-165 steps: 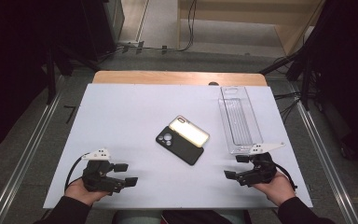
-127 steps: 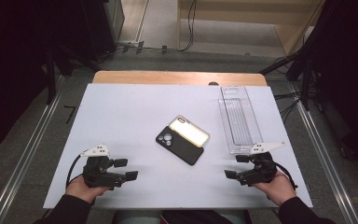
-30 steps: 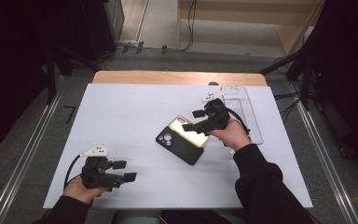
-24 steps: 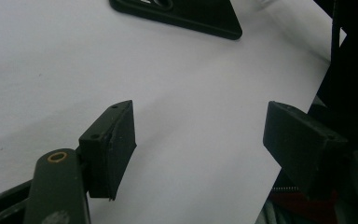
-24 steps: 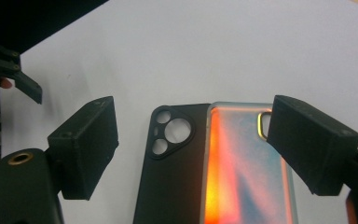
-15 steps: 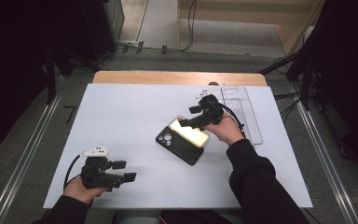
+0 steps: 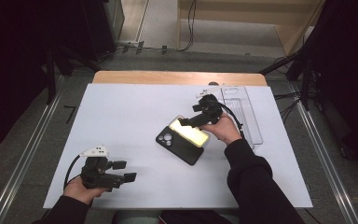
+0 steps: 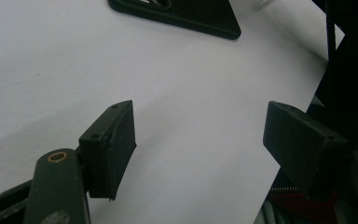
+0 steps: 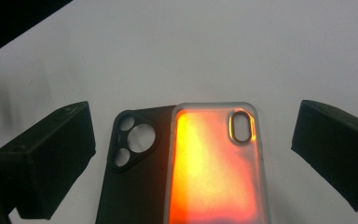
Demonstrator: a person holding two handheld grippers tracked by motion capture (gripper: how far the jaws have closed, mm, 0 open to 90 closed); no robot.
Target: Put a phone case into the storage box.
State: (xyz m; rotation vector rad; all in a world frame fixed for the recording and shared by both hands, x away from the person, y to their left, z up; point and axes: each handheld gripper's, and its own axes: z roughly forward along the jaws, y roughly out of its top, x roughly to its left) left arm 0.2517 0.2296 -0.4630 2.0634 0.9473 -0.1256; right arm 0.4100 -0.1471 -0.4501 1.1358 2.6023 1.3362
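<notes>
right gripper (image 7: 186, 122) poised over the glowing orange-yellow translucent phone case (image 7: 189, 132), jaws wide apart.

in the right gripper view the orange case (image 9: 216, 172) lies between the two black jaws, nearer the right one, touched by neither; it overlaps the edge of a flat black phone case with round camera cut-outs (image 9: 133, 172), which sits just inside the left jaw. both cases rest on the white table sheet (image 7: 135, 107). a clear plastic rectangular tray (image 7: 244, 112) lies behind the right hand (image 7: 223, 130). the left gripper (image 7: 123, 171) sits low at the near table edge, jaws apart around bare sheet, the black case's corner (image 8: 200, 21) well ahead of them.
</notes>
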